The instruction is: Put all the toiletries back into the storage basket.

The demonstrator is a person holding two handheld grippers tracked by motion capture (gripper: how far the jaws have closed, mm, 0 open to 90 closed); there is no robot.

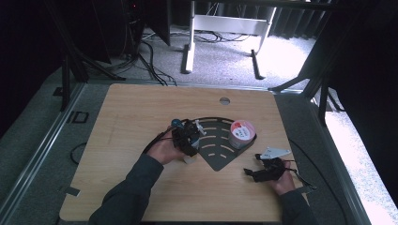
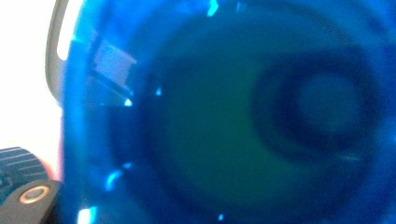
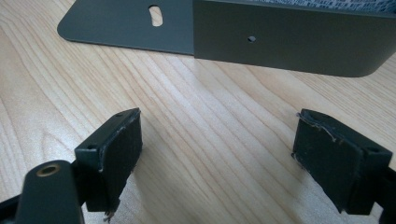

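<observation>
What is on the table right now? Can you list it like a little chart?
table: light wood
tray: dark, fan-shaped, slotted, with a raised wall
tub: round, red and white top, on the tray's right end
left gripper: at the tray's left edge, a blue see-through thing right against its camera
right gripper: jaws open, nothing between them, above bare wood near the tray

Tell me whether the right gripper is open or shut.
Open. In the right gripper view the right gripper has its two black jaws wide apart, with bare wooden table between them.
</observation>
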